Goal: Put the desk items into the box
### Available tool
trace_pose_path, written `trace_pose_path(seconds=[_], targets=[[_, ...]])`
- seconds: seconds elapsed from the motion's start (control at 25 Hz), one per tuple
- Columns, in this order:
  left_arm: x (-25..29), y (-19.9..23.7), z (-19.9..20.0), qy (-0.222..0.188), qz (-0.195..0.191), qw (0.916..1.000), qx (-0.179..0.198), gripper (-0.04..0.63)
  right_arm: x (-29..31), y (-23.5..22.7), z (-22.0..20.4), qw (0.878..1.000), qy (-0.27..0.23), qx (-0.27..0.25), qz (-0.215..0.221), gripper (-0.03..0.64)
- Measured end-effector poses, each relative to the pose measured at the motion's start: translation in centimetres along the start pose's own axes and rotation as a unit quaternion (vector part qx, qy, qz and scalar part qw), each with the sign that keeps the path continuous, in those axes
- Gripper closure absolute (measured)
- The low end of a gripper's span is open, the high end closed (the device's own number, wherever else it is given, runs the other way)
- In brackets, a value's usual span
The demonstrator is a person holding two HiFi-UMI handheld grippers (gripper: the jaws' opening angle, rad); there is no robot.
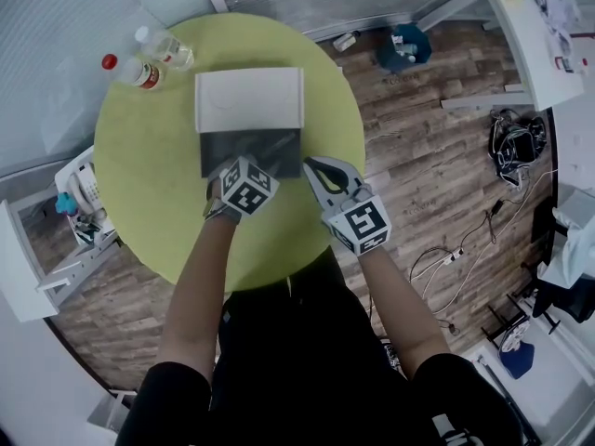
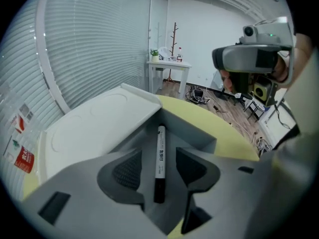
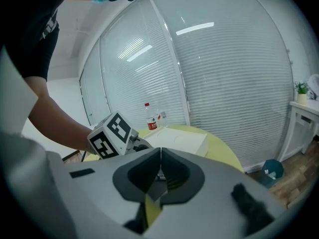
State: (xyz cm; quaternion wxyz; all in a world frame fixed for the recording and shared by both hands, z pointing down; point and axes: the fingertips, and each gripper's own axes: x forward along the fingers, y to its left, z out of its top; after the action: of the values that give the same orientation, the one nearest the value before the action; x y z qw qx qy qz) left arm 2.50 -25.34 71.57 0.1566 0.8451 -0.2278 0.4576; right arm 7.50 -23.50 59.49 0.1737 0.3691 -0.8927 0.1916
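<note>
A grey box (image 1: 251,147) with its white lid (image 1: 249,98) folded back stands on the round yellow-green table (image 1: 149,203). My left gripper (image 1: 244,177) hangs over the box's near edge. In the left gripper view a white marker with a black cap (image 2: 160,158) lies on the grey box floor (image 2: 194,131), between the spread pads of my left gripper (image 2: 159,169), which do not touch it. My right gripper (image 1: 314,165) is just right of the box, over the table; in the right gripper view its jaws (image 3: 160,153) meet with nothing between them. The head view does not show the marker.
Two clear bottles (image 1: 139,71) (image 1: 165,47) stand at the table's far left edge. A white rack (image 1: 79,189) sits left of the table. On the wooden floor to the right are a blue bin (image 1: 404,46), cables (image 1: 516,147) and a white desk (image 1: 535,35).
</note>
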Motion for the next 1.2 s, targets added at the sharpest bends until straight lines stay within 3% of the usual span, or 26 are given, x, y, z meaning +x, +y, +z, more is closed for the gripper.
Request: trace_pose_path(seconds=[0.28, 0.44, 0.6, 0.88, 1.08, 1.2], targets=[[-8.1, -0.7, 2.4, -0.082, 0.012, 0.9965, -0.010, 0.396, -0.4, 2.3, 3.2, 0.999, -0.025, -0.001, 0.030, 0.598], [-13.3, -1.4, 3.9, -0.151, 0.015, 0.9884, -0.014, 0.464, -0.6, 5.0, 5.1, 0.997, -0.043, 0.016, 0.065, 0.598], [-18.4, -1.6, 4.3, -0.205, 0.037, 0.9776, -0.029, 0.553, -0.7, 8.3, 7.0, 0.995, -0.048, -0.005, 0.086, 0.598], [-28.2, -3.1, 4.6, -0.303, 0.069, 0.9487, -0.056, 0.583, -3.2, 15.5, 12.1, 0.988, -0.079, -0.063, 0.115, 0.598], [-34.6, -3.9, 5.1, -0.349, 0.098, 0.9310, -0.046, 0.583, -5.1, 19.6, 16.4, 0.980, -0.114, -0.094, 0.131, 0.598], [-38.0, -4.6, 5.7, -0.388, 0.117, 0.9135, -0.038, 0.583, -6.4, 21.4, 18.4, 0.977, -0.131, -0.102, 0.136, 0.598]])
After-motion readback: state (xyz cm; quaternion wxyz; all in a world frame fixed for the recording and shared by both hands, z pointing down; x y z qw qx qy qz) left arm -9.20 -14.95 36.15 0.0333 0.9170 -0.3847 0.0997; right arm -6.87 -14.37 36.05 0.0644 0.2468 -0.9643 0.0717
